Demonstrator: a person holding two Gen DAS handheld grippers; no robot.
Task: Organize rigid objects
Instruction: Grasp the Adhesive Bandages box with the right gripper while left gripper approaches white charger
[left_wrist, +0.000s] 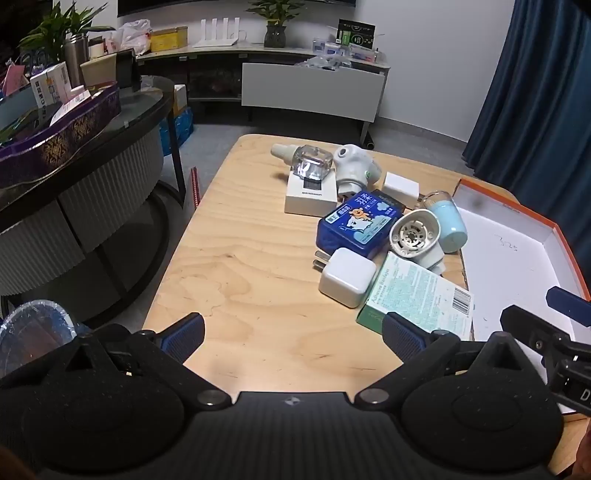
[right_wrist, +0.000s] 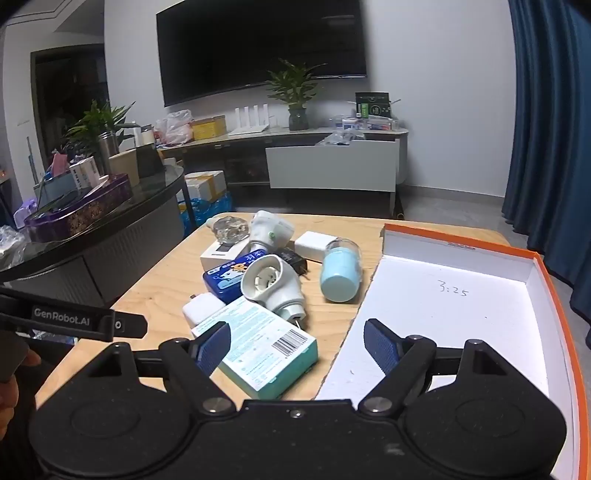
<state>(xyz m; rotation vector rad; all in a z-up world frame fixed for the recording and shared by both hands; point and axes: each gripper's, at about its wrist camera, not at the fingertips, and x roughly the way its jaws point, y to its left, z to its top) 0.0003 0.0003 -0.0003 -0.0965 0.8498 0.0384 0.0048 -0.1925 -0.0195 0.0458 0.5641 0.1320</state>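
Observation:
A pile of small rigid objects lies on the wooden table (left_wrist: 236, 258): a green bandage box (left_wrist: 417, 299) (right_wrist: 258, 347), a white charger cube (left_wrist: 347, 277) (right_wrist: 203, 308), a blue tin (left_wrist: 358, 221) (right_wrist: 225, 278), a white plug-in device (left_wrist: 417, 236) (right_wrist: 273, 284), a light blue bottle (left_wrist: 447, 221) (right_wrist: 341, 275), a glass bottle (left_wrist: 310, 166) and a white flat box (left_wrist: 310, 192). An orange-rimmed white box lid (left_wrist: 509, 251) (right_wrist: 461, 302) lies empty at the right. My left gripper (left_wrist: 291, 336) is open and empty above the table's near edge. My right gripper (right_wrist: 297, 347) is open and empty, over the bandage box and the lid's edge.
A dark round table (left_wrist: 92, 147) with a purple tin and boxes stands to the left. A TV cabinet (right_wrist: 332, 166) with plants and clutter runs along the back wall. A blue curtain (right_wrist: 546, 129) hangs at the right. A plastic-wrapped bowl (left_wrist: 33, 332) sits at lower left.

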